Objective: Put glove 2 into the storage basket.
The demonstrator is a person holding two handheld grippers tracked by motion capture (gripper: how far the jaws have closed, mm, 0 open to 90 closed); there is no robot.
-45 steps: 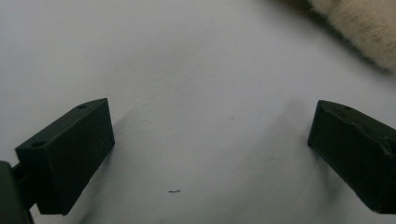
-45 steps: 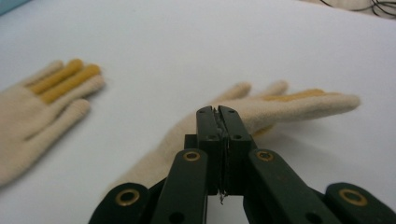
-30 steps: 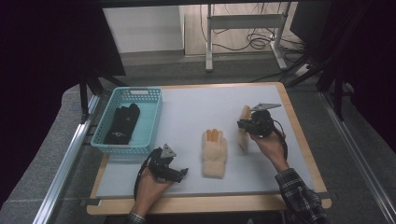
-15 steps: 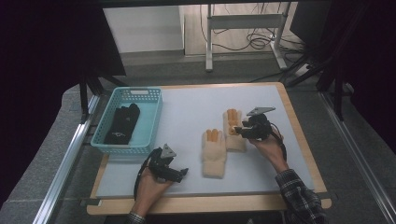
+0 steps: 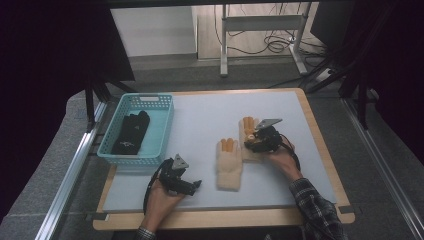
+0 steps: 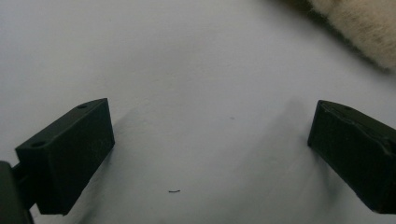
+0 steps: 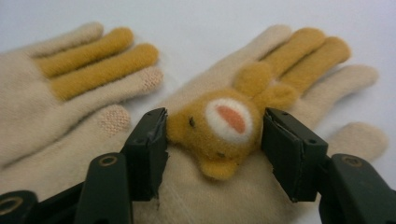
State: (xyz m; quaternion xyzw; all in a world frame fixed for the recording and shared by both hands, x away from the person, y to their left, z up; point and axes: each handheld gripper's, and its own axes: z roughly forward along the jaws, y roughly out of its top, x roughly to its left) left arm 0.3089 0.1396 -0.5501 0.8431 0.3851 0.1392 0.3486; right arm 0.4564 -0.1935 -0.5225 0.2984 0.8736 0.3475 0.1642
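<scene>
Two cream knit gloves with mustard fingers lie side by side on the white table top (image 5: 200, 120). One glove (image 5: 229, 165) lies flat, apart from both grippers. The other glove (image 5: 248, 124) carries a bear face (image 7: 224, 121), and my right gripper (image 5: 252, 139) (image 7: 215, 140) is shut on that bear face, one jaw against each side. The plain glove (image 7: 56, 93) lies to its left in the right gripper view. My left gripper (image 5: 194, 184) (image 6: 210, 149) rests open on the table near the front, nothing between its jaws. A cream cuff (image 6: 359, 28) sits ahead of it.
A teal plastic basket (image 5: 159, 125) stands at the table's left with black gloves (image 5: 131, 132) inside. The wooden table edge (image 5: 320, 145) runs along the right. Metal rails flank the table, and a desk frame with cables stands beyond.
My right gripper has drawn the bear glove leftward from the right side until it lies next to the other glove. The left gripper has stayed put.
</scene>
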